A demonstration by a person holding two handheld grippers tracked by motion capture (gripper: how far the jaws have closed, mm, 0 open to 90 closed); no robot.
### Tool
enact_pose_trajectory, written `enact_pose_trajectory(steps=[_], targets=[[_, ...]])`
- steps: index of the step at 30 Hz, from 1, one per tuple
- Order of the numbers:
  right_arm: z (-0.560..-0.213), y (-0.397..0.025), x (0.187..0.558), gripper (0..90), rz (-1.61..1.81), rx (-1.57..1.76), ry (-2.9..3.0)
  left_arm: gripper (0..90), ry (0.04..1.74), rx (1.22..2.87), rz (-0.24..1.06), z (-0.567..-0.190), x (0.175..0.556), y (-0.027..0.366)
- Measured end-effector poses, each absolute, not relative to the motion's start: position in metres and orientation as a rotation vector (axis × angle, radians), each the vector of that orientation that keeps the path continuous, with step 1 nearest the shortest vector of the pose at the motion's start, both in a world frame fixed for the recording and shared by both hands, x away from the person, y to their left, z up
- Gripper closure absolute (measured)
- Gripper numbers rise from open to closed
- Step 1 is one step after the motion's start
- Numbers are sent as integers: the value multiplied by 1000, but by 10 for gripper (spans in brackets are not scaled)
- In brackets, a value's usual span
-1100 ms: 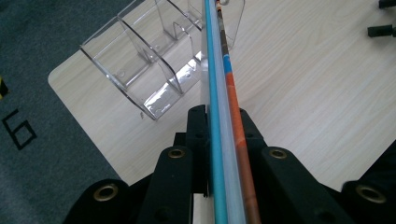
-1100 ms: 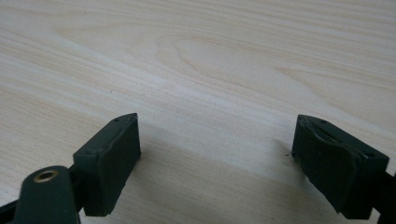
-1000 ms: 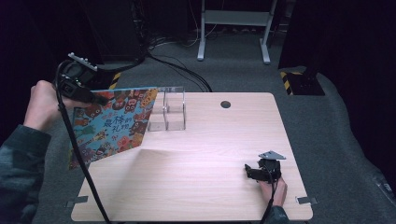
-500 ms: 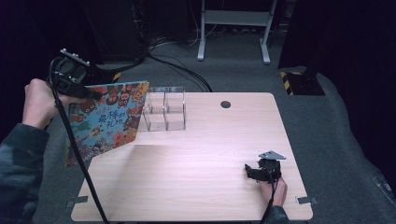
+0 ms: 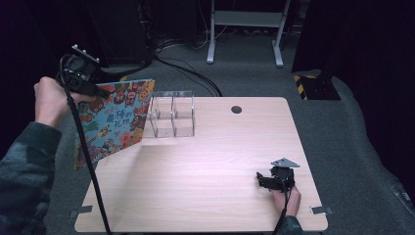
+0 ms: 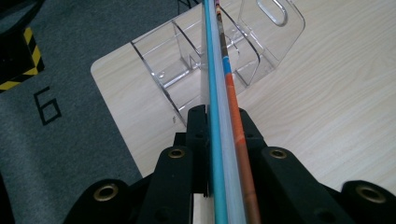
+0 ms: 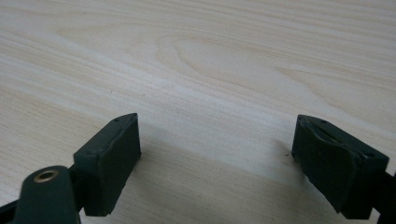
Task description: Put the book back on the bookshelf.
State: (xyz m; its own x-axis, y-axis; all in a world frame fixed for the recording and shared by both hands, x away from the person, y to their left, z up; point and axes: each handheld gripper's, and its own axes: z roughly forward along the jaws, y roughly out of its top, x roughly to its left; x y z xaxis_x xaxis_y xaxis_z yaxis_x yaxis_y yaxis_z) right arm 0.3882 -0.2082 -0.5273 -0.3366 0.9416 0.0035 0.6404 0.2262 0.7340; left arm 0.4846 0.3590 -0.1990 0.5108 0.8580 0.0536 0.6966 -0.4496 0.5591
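Note:
A thin picture book (image 5: 115, 120) with a blue cartoon cover hangs upright over the table's left edge. My left gripper (image 5: 100, 93) is shut on its upper corner, held up by a hand. In the left gripper view the book's edge (image 6: 223, 107) runs straight out between the jaws of the left gripper (image 6: 219, 121), pointing at a clear acrylic rack (image 6: 210, 51). That rack (image 5: 172, 113) stands on the table just right of the book. My right gripper (image 5: 265, 180) rests low at the table's front right, and in its own view the right gripper (image 7: 217, 154) is open over bare wood.
The wooden table (image 5: 210, 166) has a round cable hole (image 5: 237, 109) near its far edge. Beyond it are grey carpet, cables and a metal stand (image 5: 244, 24). A yellow-black marker (image 5: 313, 83) lies on the floor at right.
My left gripper has lifted the book higher and carried it slightly right, toward the clear rack. The right gripper has stayed in place.

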Motion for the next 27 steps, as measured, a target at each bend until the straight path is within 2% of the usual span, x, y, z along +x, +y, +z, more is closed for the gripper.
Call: enact_pose_trajectory(steps=[18,27], targets=[[-527,-208,388,150,907,1457,2057,806,1323,2230,480,-200,511,347],[-527,-208,388,150,909,1453,2061,808,1377,2142,521,-205,520,355]])
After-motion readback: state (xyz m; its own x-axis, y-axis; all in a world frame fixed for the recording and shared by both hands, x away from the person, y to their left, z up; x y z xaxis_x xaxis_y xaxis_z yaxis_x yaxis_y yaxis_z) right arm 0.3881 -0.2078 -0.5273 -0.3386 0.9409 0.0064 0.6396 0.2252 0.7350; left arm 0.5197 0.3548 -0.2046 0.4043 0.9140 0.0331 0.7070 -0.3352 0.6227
